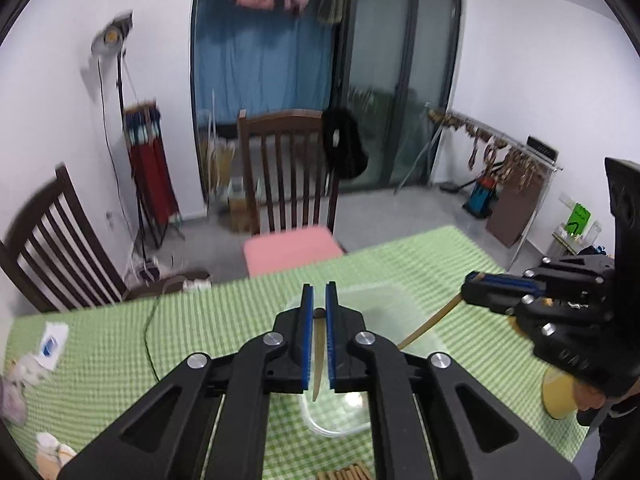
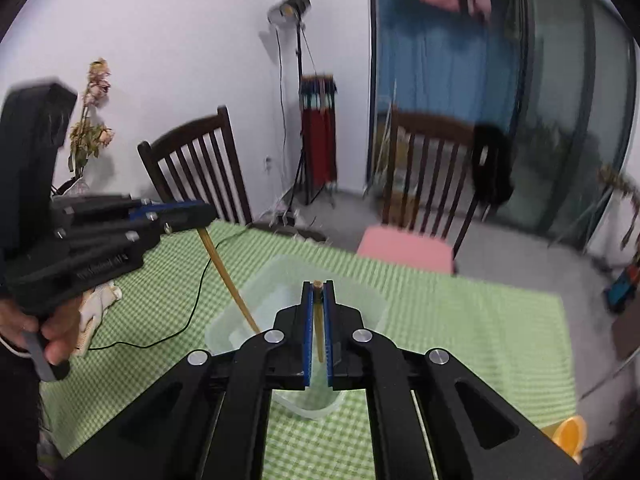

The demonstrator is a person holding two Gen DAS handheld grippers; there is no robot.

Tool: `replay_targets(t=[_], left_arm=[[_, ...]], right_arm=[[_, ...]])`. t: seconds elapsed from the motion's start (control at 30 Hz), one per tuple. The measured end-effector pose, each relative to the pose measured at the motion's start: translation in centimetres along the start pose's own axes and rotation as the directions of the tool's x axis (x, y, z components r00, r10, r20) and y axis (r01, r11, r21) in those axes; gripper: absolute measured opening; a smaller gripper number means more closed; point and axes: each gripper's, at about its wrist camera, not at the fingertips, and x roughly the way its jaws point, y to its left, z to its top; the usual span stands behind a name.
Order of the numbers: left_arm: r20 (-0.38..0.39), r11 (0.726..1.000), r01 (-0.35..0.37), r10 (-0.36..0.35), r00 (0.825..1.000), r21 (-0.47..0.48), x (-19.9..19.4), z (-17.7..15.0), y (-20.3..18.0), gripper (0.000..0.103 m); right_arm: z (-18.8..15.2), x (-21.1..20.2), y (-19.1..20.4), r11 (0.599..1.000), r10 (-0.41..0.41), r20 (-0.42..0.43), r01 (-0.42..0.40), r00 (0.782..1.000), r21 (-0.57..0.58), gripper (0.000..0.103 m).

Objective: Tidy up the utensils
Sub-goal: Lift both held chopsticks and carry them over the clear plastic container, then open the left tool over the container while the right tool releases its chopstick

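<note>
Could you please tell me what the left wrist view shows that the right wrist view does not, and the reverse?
Only the left wrist view shows the wooden sticks lying at the near table edge and the small white packet. Only the right wrist view shows the dried flowers and the person's hand holding the left gripper. Both show the clear plastic container on the green checked tablecloth, and each gripper, including the right gripper, shut on a chopstick over it.

Both wrist cameras look steeply down from close above the clear tub (image 1: 416,320) (image 2: 280,280), sharing its checked table (image 1: 200,320) (image 2: 460,320) and the chairs beyond.
</note>
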Motion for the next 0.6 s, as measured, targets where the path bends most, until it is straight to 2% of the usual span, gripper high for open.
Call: replay_targets(t=[0.03, 0.1, 0.23, 0.33, 0.37, 0.4, 0.43, 0.47, 0.5, 0.57, 0.6], left_arm=[[-0.024, 1.000, 0.003, -0.004, 1.000, -0.011, 1.5, -0.4, 0.6, 0.003], [0.010, 1.000, -0.015, 0.015, 1.000, -0.019, 2.7, -0.7, 1.3, 0.003], [-0.004, 0.999, 0.005, -0.005, 1.000, -0.041, 3.6, -0.7, 2.3, 0.003], [-0.001, 0.999, -0.015, 0.015, 1.000, -0.036, 4.7, -0.2, 2.9, 0.004], [0.000, 0.999, -0.021, 0.021, 1.000, -0.042, 5.0, -0.1, 3.1, 0.007], [-0.001, 0.998, -0.022, 0.022, 1.000, -0.060, 5.7, 0.1, 3.6, 0.014], [0.001, 0.997, -0.027, 0.027, 1.000, -0.067, 6.0, 0.2, 3.8, 0.036], [0.014, 0.995, -0.063, 0.064, 0.998, -0.081, 5.9, 0.3, 4.1, 0.050], [0.029, 0.992, -0.077, 0.080, 0.996, -0.097, 5.7, 0.3, 4.3, 0.051], [0.035, 0.993, -0.047, 0.052, 0.998, -0.108, 4.9, 0.4, 4.4, 0.051], [0.023, 0.995, -0.038, 0.040, 0.999, -0.092, 4.5, 0.5, 4.2, 0.051]], right_arm=[[-0.2, 1.0, -0.5, 1.000, 0.009, -0.021, -0.009, 1.000, 0.020, 0.005], [-0.2, 2.6, -1.4, 0.999, 0.009, -0.053, -0.006, 0.999, 0.048, 0.005], [0.7, 3.6, -3.1, 0.993, 0.000, -0.037, 0.005, 0.999, 0.120, 0.005], [1.3, 4.5, -4.1, 0.988, -0.042, -0.027, 0.045, 0.999, 0.149, 0.007], [1.6, 4.8, -4.5, 0.985, -0.055, -0.018, 0.057, 0.998, 0.164, 0.011], [1.7, 5.0, -4.9, 0.982, -0.060, -0.015, 0.061, 0.998, 0.179, 0.017], [2.0, 5.1, -5.2, 0.978, -0.070, -0.013, 0.072, 0.997, 0.197, 0.045], [2.1, 5.0, -5.5, 0.972, -0.085, -0.013, 0.086, 0.996, 0.220, 0.070], [2.2, 4.8, -5.7, 0.969, -0.081, 0.001, 0.078, 0.997, 0.235, 0.070], [2.4, 4.4, -5.6, 0.973, -0.074, 0.009, 0.070, 0.997, 0.221, 0.070], [2.5, 4.0, -5.3, 0.974, -0.098, 0.011, 0.094, 0.995, 0.205, 0.070]])
